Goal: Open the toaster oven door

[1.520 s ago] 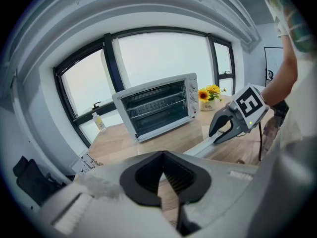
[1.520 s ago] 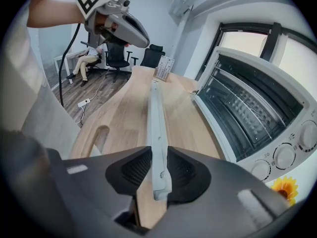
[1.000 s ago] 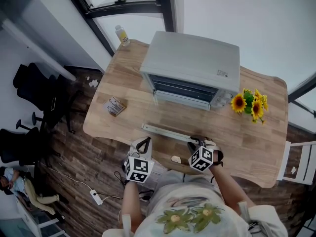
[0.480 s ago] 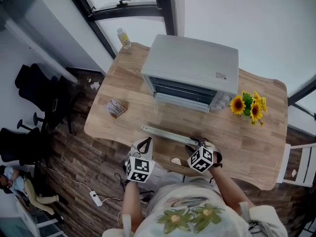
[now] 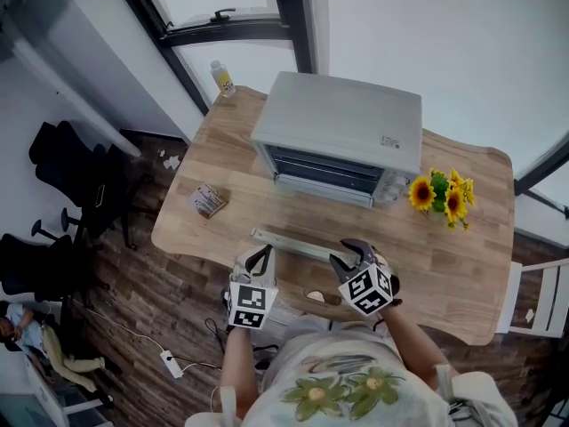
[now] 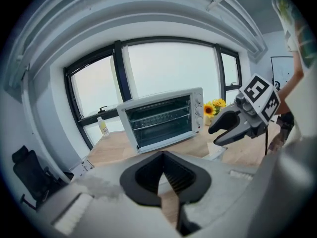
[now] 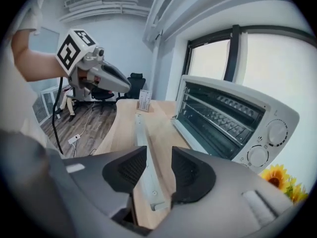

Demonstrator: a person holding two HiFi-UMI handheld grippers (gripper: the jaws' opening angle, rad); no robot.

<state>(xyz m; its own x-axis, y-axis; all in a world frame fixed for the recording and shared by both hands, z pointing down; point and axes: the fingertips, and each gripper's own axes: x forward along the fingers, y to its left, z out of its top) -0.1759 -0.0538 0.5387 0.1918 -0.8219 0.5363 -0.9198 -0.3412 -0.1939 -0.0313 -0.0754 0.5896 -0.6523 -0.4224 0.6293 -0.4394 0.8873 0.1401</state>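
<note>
One toaster oven (image 5: 342, 132) sits on the wooden table (image 5: 462, 238), door dropped flat, handle bar (image 5: 289, 241) toward the person. There are two grippers. The left gripper (image 5: 260, 258) is clenched empty; the right gripper (image 5: 349, 254), jaws just sprung wide then eased slightly, is released above the bar's end.

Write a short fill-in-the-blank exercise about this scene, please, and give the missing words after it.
1. The door of the toaster oven is ____.
2. In the head view, the sunflowers stand to the ____ of the toaster oven.
3. The jaws of the left gripper are ____, with nothing between them.

Missing words: open; right; shut.
</note>
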